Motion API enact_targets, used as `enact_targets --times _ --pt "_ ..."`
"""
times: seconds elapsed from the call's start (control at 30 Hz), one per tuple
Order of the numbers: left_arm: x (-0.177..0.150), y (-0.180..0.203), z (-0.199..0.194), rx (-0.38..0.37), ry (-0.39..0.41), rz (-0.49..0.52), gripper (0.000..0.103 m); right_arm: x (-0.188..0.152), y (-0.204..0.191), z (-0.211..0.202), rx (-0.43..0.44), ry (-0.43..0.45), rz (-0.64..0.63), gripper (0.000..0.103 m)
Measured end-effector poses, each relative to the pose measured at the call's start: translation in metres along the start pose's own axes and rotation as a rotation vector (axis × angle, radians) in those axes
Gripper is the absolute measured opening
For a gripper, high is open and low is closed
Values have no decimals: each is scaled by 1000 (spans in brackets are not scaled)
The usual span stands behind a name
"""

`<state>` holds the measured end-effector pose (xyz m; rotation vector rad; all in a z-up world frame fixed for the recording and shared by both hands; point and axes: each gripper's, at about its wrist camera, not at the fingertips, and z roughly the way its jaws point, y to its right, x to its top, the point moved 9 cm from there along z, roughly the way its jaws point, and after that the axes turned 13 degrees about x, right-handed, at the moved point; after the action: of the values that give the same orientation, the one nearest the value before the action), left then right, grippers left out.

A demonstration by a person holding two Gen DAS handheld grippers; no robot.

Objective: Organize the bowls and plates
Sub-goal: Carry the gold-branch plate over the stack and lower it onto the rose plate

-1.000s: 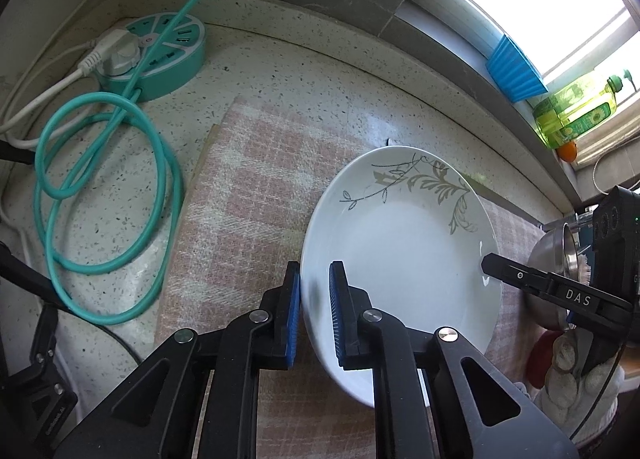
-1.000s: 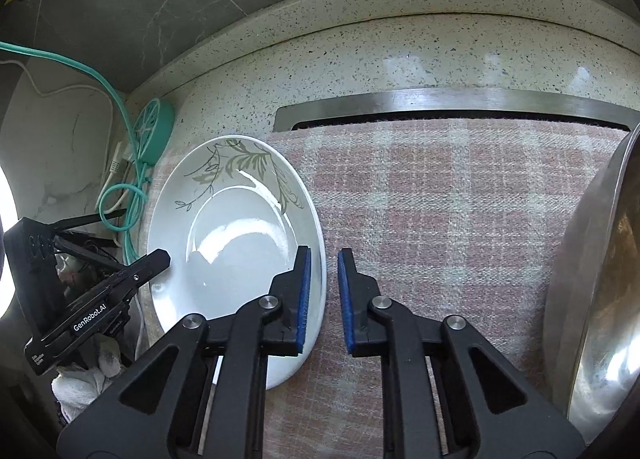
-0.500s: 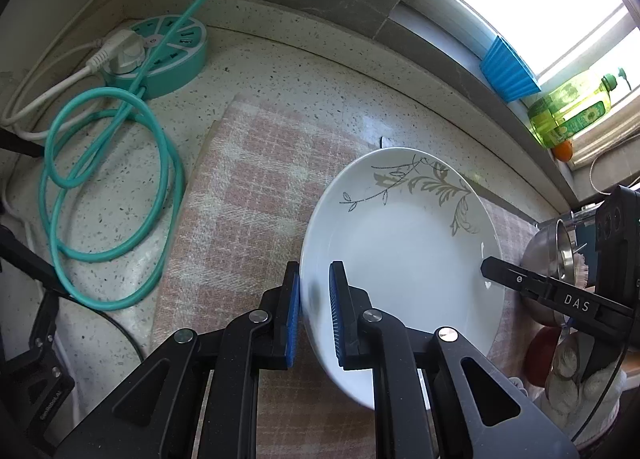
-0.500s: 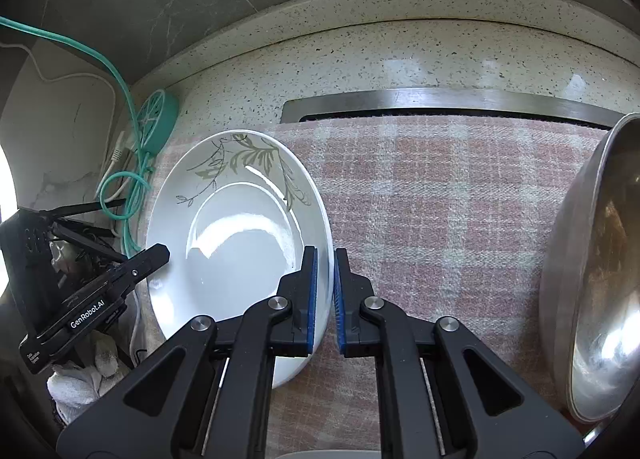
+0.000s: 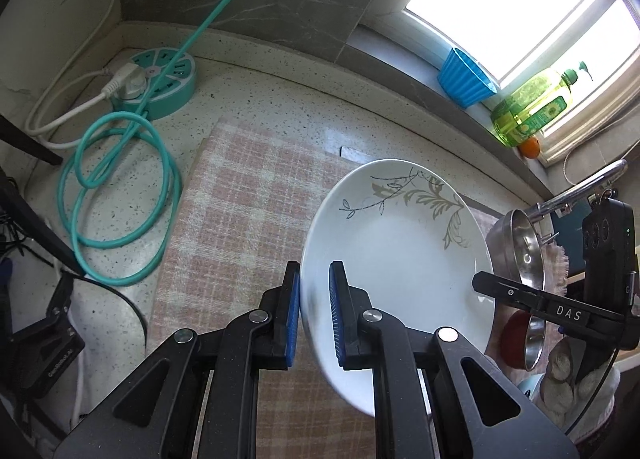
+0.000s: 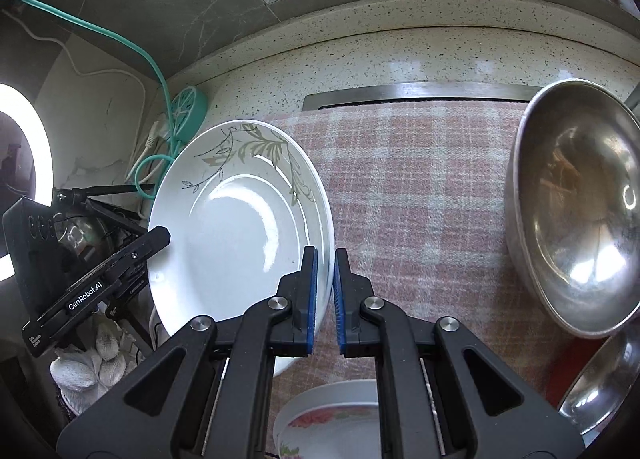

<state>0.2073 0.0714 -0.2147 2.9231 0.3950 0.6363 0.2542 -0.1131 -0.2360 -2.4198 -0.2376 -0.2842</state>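
Note:
A white plate (image 5: 400,251) with a grey leaf pattern hangs tilted above the pink checked cloth (image 5: 248,219), held from both sides. My left gripper (image 5: 314,311) is shut on its left rim. On the opposite rim of the plate (image 6: 236,235) my right gripper (image 6: 325,291) is shut as well. In the right wrist view a large steel bowl (image 6: 580,219) stands on the cloth (image 6: 420,199) to the right. A second plate (image 6: 332,415) with a red flower print lies below the fingers.
A teal round power strip (image 5: 160,79) and a coiled teal cable (image 5: 120,187) lie at the counter's left. A blue cup (image 5: 464,77), a green bottle (image 5: 532,107) and an orange (image 5: 530,147) sit on the window sill. A faucet (image 5: 580,187) stands at right, above a steel bowl (image 5: 524,255).
The right gripper's jaws closed onto the plate's rim. Both grippers then rose with the plate, which lifted off the cloth; more of the sill and the steel bowl came into view.

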Motion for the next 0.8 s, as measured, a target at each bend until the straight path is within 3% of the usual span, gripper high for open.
enact_targets --times 0.47,0.8 --pt "-37 33 -35 -40 29 63 12 -57 6 -45 16 34 14 8" --pt "-79 61 -44 -74 -2 113 12 -104 28 -71 1 54 58 8"
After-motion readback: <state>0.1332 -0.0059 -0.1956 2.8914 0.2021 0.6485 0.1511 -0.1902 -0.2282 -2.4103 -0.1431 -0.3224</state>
